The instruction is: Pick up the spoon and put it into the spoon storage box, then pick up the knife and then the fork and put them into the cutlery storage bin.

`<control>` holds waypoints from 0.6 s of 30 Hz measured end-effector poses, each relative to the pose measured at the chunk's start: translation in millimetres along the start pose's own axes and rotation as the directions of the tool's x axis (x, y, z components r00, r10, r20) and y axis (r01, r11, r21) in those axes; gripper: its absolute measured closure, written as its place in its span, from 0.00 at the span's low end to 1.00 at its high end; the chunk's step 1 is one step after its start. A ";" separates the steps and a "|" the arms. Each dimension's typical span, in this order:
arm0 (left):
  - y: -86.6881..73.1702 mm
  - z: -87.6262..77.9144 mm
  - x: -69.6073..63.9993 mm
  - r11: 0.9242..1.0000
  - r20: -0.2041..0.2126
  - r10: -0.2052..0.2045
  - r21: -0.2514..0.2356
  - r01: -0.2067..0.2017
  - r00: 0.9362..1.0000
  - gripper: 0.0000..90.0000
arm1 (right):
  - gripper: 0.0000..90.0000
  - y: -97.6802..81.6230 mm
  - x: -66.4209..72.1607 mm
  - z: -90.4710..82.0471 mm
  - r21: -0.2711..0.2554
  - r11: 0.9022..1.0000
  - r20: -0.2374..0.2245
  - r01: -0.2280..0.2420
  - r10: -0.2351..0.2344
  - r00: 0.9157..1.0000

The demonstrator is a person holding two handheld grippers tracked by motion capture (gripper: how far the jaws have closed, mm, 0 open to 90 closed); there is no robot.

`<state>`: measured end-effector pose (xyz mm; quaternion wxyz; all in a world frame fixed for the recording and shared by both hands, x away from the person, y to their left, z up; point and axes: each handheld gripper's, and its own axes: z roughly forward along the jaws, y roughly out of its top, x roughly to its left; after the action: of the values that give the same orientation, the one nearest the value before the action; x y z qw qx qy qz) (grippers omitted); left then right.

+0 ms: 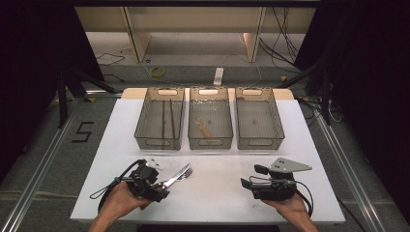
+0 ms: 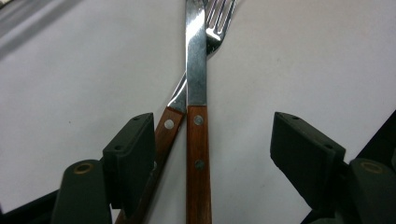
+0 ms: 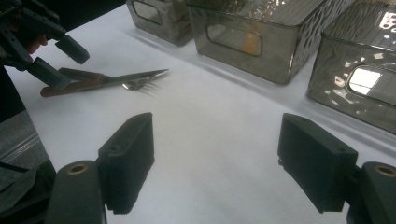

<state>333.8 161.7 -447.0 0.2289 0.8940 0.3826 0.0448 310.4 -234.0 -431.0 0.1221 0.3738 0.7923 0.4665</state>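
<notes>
- Two utensils, a knife [image 2: 196,93] and a fork [image 2: 212,28], lay crossed on the white table [image 1: 217,193], lower left of the high view.
- Left gripper [image 2: 212,149] straddled their wooden handles, jaws partly open; the left jaw seemed to touch the fork's handle.
- Right gripper [image 3: 224,168] hovered wide open, holding nothing, lower right.

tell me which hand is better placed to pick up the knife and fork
Left. The left tongs already straddle the wooden handles of the knife and fork, jaws apart and not yet pressing. The right tongs sit open over bare table, well off to the side.
</notes>
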 end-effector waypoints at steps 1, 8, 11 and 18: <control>-0.5 0.7 -0.1 1.000 -0.001 -0.004 0.006 0.004 1.000 0.35 | 0.31 -0.1 0.0 0.0 0.001 1.000 -0.001 -0.001 0.001 1.000; -3.0 2.3 0.6 0.999 -0.009 -0.005 0.038 0.005 1.000 0.37 | 0.30 -0.4 0.4 0.4 0.006 1.000 0.001 0.000 0.000 1.000; -3.9 3.3 0.0 0.999 -0.008 0.002 0.054 -0.002 1.000 0.42 | 0.30 -0.5 -0.3 0.4 0.006 1.000 0.002 0.002 -0.002 1.000; -7.3 4.9 -0.5 0.996 -0.010 0.015 0.087 -0.014 1.000 0.54 | 0.30 -0.8 0.2 0.8 0.012 1.000 0.001 0.003 -0.003 1.000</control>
<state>329.9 163.9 -454.5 0.1872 0.9056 0.3791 0.0344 310.3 -233.6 -432.1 0.1210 0.3734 0.7956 0.4615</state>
